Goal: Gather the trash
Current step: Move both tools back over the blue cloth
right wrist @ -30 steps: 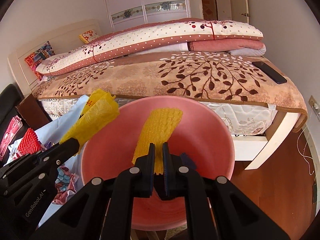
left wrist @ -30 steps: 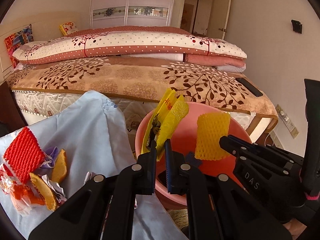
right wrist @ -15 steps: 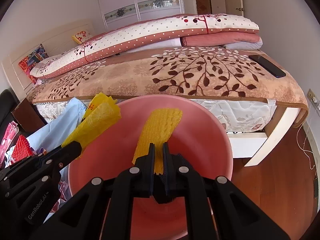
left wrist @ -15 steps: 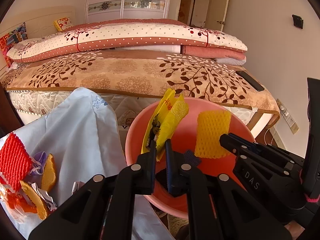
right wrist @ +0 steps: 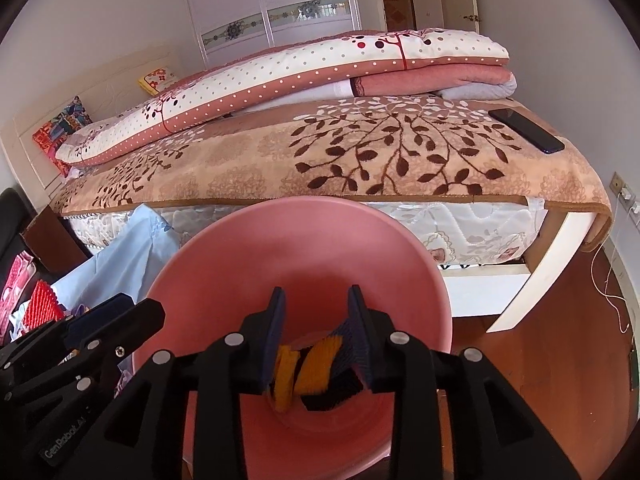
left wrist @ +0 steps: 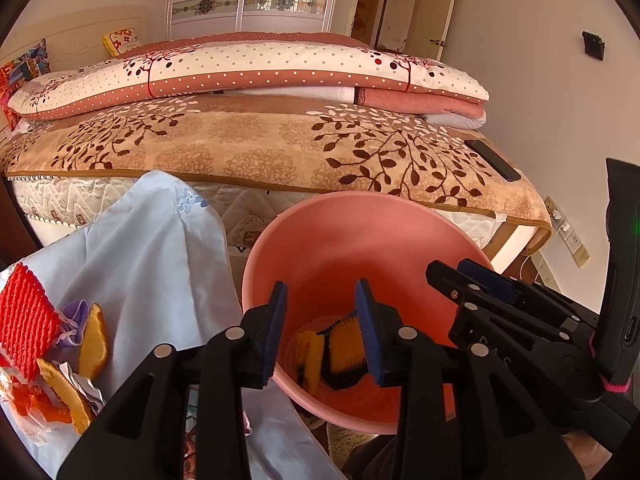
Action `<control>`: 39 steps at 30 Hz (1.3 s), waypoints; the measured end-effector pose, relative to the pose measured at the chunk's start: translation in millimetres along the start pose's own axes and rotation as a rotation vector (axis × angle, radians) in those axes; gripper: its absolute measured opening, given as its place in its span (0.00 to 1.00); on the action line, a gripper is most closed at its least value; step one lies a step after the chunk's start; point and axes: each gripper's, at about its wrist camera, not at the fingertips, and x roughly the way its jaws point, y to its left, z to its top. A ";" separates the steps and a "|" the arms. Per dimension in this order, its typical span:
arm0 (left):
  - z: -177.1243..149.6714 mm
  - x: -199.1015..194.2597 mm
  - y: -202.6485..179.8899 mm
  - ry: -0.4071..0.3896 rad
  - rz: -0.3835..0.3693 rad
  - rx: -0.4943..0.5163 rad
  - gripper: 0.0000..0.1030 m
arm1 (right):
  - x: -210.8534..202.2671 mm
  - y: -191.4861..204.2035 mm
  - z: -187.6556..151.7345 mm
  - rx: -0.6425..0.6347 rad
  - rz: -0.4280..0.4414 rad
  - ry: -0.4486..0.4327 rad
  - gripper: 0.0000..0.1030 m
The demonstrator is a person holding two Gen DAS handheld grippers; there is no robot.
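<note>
Fingers on both my grippers stand spread with nothing between them, poised over the mouth of the pink basin (left wrist: 320, 236). My left gripper (left wrist: 321, 330) and my right gripper (right wrist: 316, 330) sit side by side above the rim, each looking down into the bowl, where two yellow pieces — the yellow foam net (left wrist: 346, 350) and the yellow wrapper (left wrist: 309, 354) — lie at the bottom with something dark that I cannot make out. So that load is in, and the job is only partly done, I judge, because a heap of trash sits off to my left on the pale blue cloth (left wrist: 140, 256): a red foam net (left wrist: 22, 316), orange peel (left wrist: 94, 340) and crumpled wrappers (left wrist: 24, 396) touching one another in one pile. What the next move turns on is that direction — the heap lies left of and a little nearer than the basin, on the left gripper's side, with the right gripper on the far side of the bowl from it. My left hand is plainly the nearer one. The red net's long axis runs roughly up and away from me, so I would want my fingers across its short width. The basin stands just beside the cloth's edge, between the cloth and the bed (left wrist: 260, 152).
</note>
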 end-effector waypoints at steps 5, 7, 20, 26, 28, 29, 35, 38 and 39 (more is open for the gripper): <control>0.8 -10.0 3.7 -0.008 -0.015 -0.013 0.35 | -7.5 3.8 0.3 0.002 0.004 -0.013 0.37; 0.8 -15.0 6.3 -0.012 -0.014 -0.021 0.36 | -11.4 6.5 0.3 -0.002 0.007 -0.020 0.38; -7.3 -58.5 40.5 -0.071 0.032 -0.085 0.37 | -40.4 34.8 -3.3 -0.044 0.047 -0.066 0.48; -14.3 -86.4 63.5 -0.120 0.087 -0.082 0.37 | -49.3 52.8 -9.8 -0.061 0.116 -0.072 0.48; -17.7 -96.1 73.5 -0.130 0.099 -0.095 0.37 | -51.5 60.3 -12.8 -0.075 0.132 -0.073 0.48; -19.3 -101.1 78.5 -0.136 0.104 -0.102 0.37 | -52.5 63.6 -14.3 -0.082 0.139 -0.073 0.48; -33.5 -133.1 107.6 -0.168 0.163 -0.123 0.37 | -57.3 86.6 -27.6 -0.126 0.217 -0.058 0.48; -44.1 -147.2 125.0 -0.167 0.189 -0.147 0.37 | -54.5 97.9 -35.5 -0.148 0.262 -0.020 0.48; -48.5 -151.6 130.4 -0.165 0.196 -0.155 0.37 | -53.6 102.4 -38.7 -0.156 0.277 -0.009 0.48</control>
